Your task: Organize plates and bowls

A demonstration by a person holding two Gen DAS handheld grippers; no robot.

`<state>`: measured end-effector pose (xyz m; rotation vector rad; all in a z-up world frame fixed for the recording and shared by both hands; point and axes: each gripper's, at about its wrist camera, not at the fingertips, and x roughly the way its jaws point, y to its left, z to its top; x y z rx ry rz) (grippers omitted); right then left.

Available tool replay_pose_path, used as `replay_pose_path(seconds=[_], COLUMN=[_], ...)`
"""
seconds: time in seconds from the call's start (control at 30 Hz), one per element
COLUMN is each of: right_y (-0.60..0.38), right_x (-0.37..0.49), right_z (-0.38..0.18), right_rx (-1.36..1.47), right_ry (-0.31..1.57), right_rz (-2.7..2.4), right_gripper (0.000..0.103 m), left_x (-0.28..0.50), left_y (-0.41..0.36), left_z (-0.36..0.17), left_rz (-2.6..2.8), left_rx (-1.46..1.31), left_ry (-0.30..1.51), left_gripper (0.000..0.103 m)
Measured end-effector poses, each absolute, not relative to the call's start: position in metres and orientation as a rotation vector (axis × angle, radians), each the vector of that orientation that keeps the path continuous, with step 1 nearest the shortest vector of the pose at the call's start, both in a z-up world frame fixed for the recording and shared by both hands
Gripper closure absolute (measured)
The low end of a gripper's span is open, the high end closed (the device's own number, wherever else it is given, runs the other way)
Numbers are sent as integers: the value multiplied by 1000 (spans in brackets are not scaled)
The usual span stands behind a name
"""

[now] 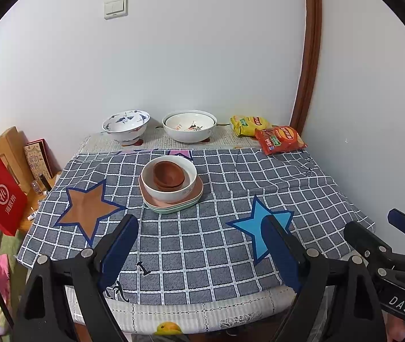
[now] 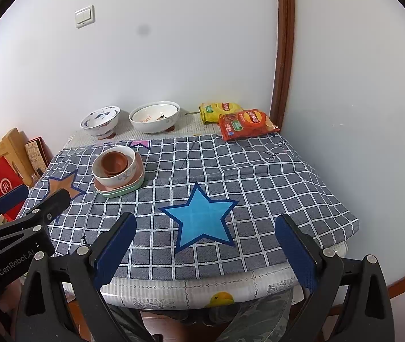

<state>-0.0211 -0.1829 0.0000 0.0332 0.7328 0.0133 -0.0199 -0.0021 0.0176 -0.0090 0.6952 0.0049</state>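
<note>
On the checked cloth [image 1: 202, 250], mid-table: stack of plates [image 1: 171, 199], white bowl [image 1: 168, 178], brown bowls [image 1: 168, 176] | left gripper [image 1: 202, 233] and right gripper [image 2: 205, 233] both released, empty, near table edge | step: stack looks finished | next, judged: fetch the two bowls [image 1: 157, 126] by the wall, gripping a rim.
</note>
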Motion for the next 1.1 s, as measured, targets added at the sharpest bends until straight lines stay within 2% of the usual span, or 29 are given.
replay_pose_path(seconds=[1.1], right_y=[-182], right_x=[-24], right_z=[0], right_rx=[29], right_ry=[724], right_rz=[17], right_gripper=[6], left_x=[-19], left_y=[-4], left_z=[14], left_rz=[9], left_rx=[-4], left_ry=[701], left_gripper=[16])
